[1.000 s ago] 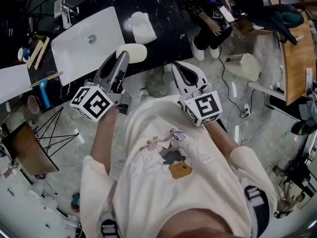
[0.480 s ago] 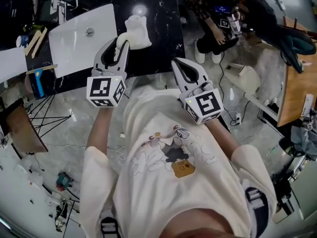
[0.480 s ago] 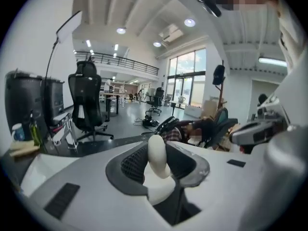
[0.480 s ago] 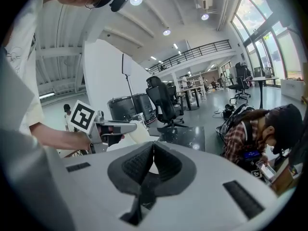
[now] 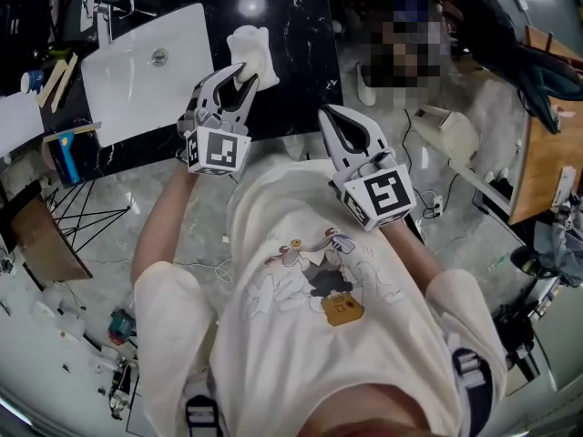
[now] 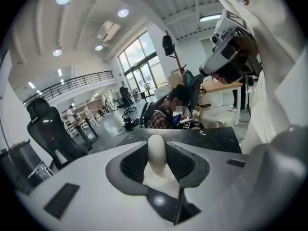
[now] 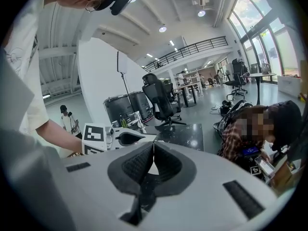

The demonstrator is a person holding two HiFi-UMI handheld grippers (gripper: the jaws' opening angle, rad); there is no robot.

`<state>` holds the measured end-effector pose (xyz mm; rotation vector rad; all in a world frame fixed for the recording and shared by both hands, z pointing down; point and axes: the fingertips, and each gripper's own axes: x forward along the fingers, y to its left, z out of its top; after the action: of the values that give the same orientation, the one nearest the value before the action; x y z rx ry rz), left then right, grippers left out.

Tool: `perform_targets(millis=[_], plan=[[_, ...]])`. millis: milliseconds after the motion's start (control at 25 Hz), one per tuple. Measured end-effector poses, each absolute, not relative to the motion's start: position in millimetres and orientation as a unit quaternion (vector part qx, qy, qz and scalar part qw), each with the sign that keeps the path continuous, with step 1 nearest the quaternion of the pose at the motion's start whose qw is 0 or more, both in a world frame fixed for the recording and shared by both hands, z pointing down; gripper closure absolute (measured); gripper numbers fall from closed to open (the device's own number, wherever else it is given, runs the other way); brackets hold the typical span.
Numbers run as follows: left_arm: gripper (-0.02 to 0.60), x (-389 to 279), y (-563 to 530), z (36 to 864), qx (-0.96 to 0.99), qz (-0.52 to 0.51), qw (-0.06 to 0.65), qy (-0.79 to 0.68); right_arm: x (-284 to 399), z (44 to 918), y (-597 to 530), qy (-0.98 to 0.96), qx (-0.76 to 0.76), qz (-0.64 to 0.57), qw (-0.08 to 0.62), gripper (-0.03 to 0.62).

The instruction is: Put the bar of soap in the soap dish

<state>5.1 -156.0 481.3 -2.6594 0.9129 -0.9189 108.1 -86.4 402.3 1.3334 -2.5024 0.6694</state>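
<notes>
My left gripper (image 5: 235, 82) is shut on the cream bar of soap (image 5: 243, 76), which stands on edge between its jaws (image 6: 156, 150). In the head view the jaw tips and soap hover at the near edge of the white soap dish (image 5: 254, 45) on the black marble counter (image 5: 296, 25). My right gripper (image 5: 333, 119) hangs near the counter's front edge, to the right, its jaws shut with nothing between them (image 7: 153, 150). In the right gripper view the left gripper's marker cube (image 7: 95, 134) shows at the left.
A white sink basin (image 5: 137, 71) with a tap (image 5: 96, 7) lies left of the dish. Wooden sticks and a blue tool (image 5: 59, 157) sit at the counter's left end. A seated person (image 7: 255, 134) is beyond the counter. Cables and boxes litter the floor at right.
The left gripper has carried the soap forward and up over the counter, from beside the sink to the edge of the soap dish. The right gripper has hardly moved.
</notes>
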Motion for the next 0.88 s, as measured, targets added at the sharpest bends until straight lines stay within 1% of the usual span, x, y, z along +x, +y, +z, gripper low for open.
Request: perform_targets(millis=[120, 280, 400, 520, 680, 800, 880], plan=[[0.46, 7, -155, 487, -0.899, -0.32, 0.137, 0.265, 107, 407, -88, -0.848, 0.46, 0.238, 0.115, 0.586], [0.46, 10, -147, 495, -0.892, -0.34, 0.235, 0.182, 101, 407, -91, -0.845, 0.464, 0.238, 0.117, 0.586], [0.459, 6, -147, 503, -0.883, -0.359, 0.265, 0.144, 96, 407, -91, -0.843, 0.469, 0.238, 0.116, 0.586], [0.456, 2, -147, 513, -0.88, -0.377, 0.265, 0.113, 91, 404, -92, -0.842, 0.472, 0.236, 0.116, 0.586], [0.391, 2, -144, 513, -0.893, -0.376, 0.228, 0.092, 86, 402, -94, -0.843, 0.472, 0.233, 0.114, 0.586], [0.383, -3, -146, 506, -0.897, -0.374, 0.203, 0.118, 81, 401, -96, -0.846, 0.466, 0.232, 0.112, 0.586], [0.383, -8, -145, 492, -0.908, -0.353, 0.161, 0.158, 79, 400, -99, -0.85, 0.461, 0.23, 0.11, 0.586]])
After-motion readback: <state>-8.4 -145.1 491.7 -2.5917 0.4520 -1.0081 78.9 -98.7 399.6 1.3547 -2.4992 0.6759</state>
